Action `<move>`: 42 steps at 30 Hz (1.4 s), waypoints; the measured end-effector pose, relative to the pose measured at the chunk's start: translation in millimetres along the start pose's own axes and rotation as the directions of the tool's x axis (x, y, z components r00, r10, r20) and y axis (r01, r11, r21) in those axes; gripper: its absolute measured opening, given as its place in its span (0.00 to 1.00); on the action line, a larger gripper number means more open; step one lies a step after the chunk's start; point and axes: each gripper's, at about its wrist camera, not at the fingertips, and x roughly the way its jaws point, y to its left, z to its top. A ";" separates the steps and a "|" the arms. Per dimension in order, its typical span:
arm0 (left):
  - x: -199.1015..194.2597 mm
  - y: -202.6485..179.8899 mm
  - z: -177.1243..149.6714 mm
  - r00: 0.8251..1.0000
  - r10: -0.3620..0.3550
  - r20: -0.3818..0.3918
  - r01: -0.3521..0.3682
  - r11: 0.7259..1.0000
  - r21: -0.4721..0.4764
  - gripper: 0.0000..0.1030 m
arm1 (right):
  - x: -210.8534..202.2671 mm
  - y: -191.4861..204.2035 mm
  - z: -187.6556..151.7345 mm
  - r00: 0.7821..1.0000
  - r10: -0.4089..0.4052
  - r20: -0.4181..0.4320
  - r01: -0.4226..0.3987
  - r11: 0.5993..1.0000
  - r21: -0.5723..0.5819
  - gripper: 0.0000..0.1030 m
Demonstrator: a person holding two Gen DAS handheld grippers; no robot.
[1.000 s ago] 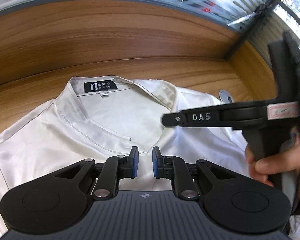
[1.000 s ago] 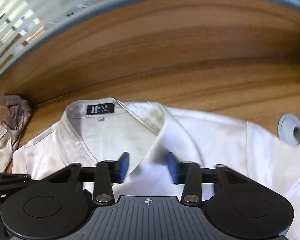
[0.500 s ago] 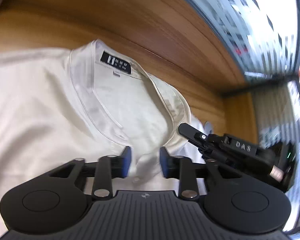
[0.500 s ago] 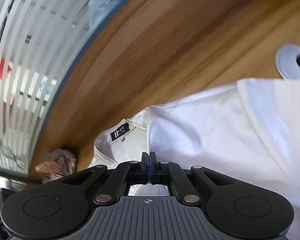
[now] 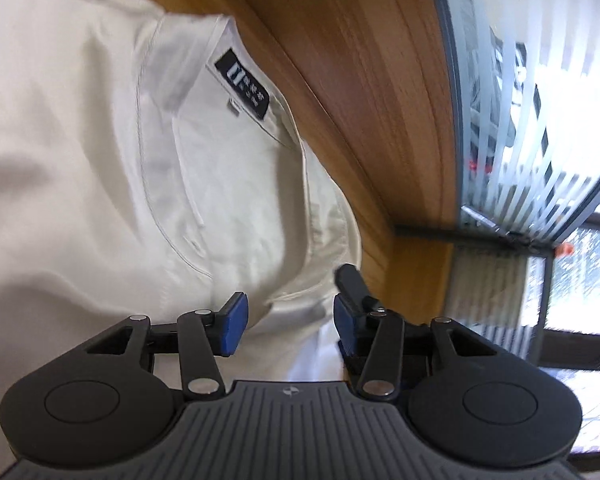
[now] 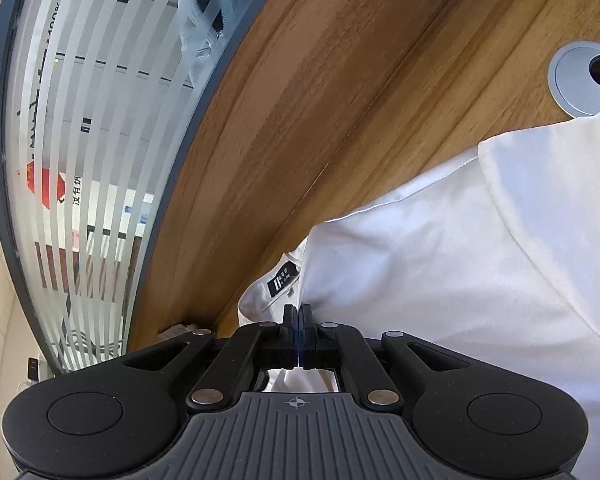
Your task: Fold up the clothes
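A cream-white shirt [image 5: 80, 168] with a black neck label [image 5: 242, 84] lies on the wooden table [image 5: 360, 92]. My left gripper [image 5: 286, 326] is open, its blue pads astride the shirt's front placket just below the collar. My right gripper [image 6: 298, 338] is shut on the shirt's front edge beside the collar; the shirt [image 6: 440, 280] and its label [image 6: 282, 282] show beyond the closed fingers. The tip of the right gripper [image 5: 350, 278] shows beside my left gripper's right finger.
A grey cable grommet [image 6: 584, 78] sits in the table by the shirt's shoulder. A raised wooden back panel [image 6: 300, 80] and a striped frosted glass partition [image 6: 92, 140] stand behind the table. A crumpled garment [image 6: 176, 330] lies far off by the panel.
My left gripper has opened wider and rolled, moving in over the placket. My right gripper, open one second ago, has shut on the shirt's edge and tilted further.
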 end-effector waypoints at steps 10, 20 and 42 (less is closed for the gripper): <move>1.7 -7.9 0.3 0.993 -0.112 0.029 0.113 0.992 -0.059 0.01 | 1.8 2.2 5.4 0.998 -0.062 -0.006 0.062 0.997 -0.036 0.03; -7.6 -32.5 -6.9 0.993 0.093 0.075 -0.105 0.978 0.179 0.00 | 7.3 13.8 2.7 0.983 -0.181 -0.034 0.173 0.971 -0.162 0.07; 12.8 -11.8 -29.4 0.982 0.190 -0.009 -0.187 0.973 0.131 0.34 | 16.5 15.6 -2.8 0.912 -0.410 -0.034 0.369 0.852 -0.372 0.03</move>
